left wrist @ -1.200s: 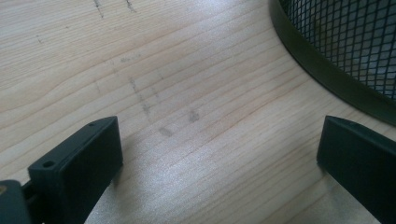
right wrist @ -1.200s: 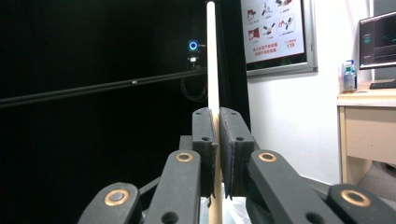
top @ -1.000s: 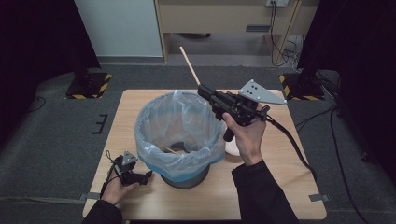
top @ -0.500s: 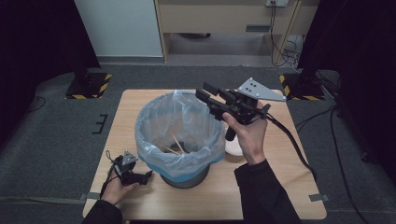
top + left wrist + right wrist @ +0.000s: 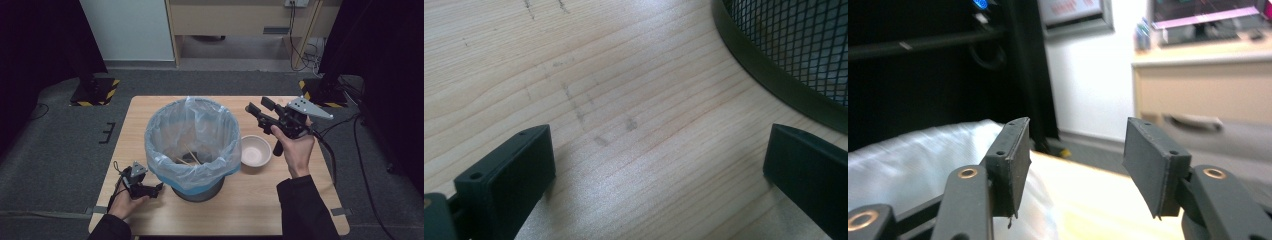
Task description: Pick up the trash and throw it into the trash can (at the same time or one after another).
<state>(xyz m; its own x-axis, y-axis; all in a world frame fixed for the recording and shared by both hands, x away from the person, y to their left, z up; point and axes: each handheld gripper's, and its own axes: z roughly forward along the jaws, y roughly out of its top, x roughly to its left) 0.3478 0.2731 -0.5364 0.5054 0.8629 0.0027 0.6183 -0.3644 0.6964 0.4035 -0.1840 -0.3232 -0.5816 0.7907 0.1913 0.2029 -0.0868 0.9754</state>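
A black mesh bin (image 5: 192, 145) lined with a pale blue plastic bag stands mid-table; thin wooden chopsticks (image 5: 189, 156) lie inside it. Right of the bin sits a white bowl (image 5: 255, 150), empty as far as I can see. My right gripper (image 5: 258, 109) is held above the table's right side, beyond the bowl, its jaws apart with nothing between them (image 5: 1073, 165). My left gripper (image 5: 159, 187) rests low on the table at the bin's front left, jaws wide apart over bare wood (image 5: 659, 165), the bin's base (image 5: 774, 80) just beside its right jaw.
The wooden table (image 5: 150, 110) has bare room at its far left and front right. A cable (image 5: 327, 150) trails from the right gripper off the right edge. Beyond the table are grey floor, stands with striped bases (image 5: 95, 92) and a cabinet.
The chopstick that stuck up from my right gripper a second ago now lies in the bin. That gripper has opened and drawn back to the right, uncovering the bowl. The left gripper has not moved.
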